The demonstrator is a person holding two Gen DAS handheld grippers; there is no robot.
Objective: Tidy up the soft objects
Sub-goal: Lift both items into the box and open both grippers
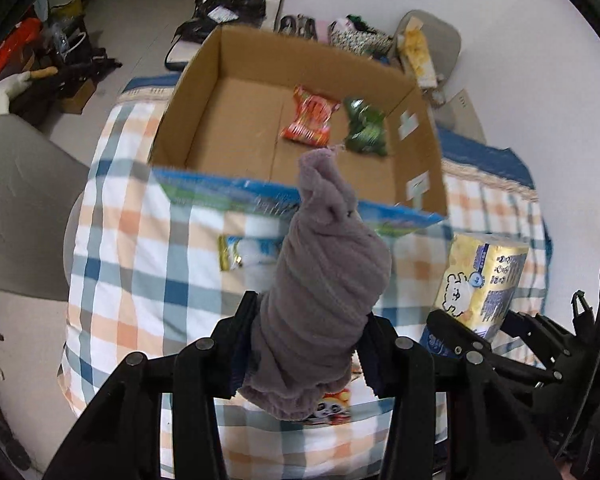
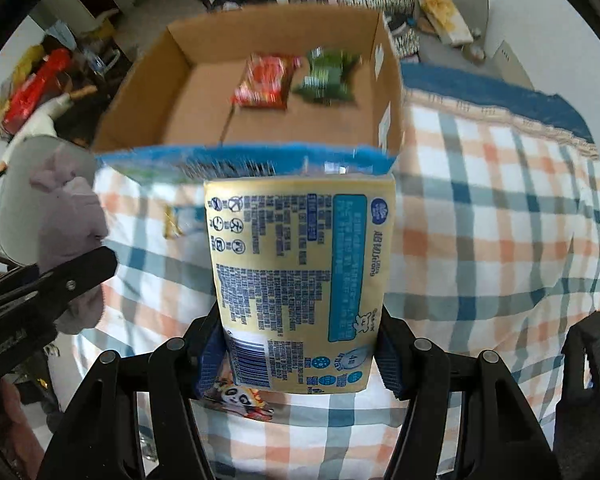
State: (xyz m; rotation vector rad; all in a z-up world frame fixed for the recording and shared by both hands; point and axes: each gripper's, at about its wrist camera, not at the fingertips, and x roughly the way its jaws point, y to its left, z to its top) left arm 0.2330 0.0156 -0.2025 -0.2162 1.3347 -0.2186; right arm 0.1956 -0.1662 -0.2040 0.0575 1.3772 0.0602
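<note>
My left gripper [image 1: 308, 340] is shut on a rolled grey-purple cloth [image 1: 324, 280] and holds it above the checked tablecloth, short of the open cardboard box [image 1: 204, 92]. My right gripper [image 2: 300, 344] is shut on a yellow tissue pack [image 2: 300, 280], also held in front of the box [image 2: 148, 92]. The pack also shows in the left wrist view [image 1: 484, 280], and the cloth in the right wrist view [image 2: 68, 216]. A red snack bag [image 1: 310, 116] and a green snack bag [image 1: 366, 128] lie inside the box.
A small yellow-blue packet [image 1: 236, 256] and a panda-print packet [image 1: 332, 408] lie on the checked tablecloth [image 1: 140, 240]. A grey chair [image 1: 16, 200] stands at the left. Clutter lies on the floor beyond the box, and another chair [image 1: 432, 40] holds items.
</note>
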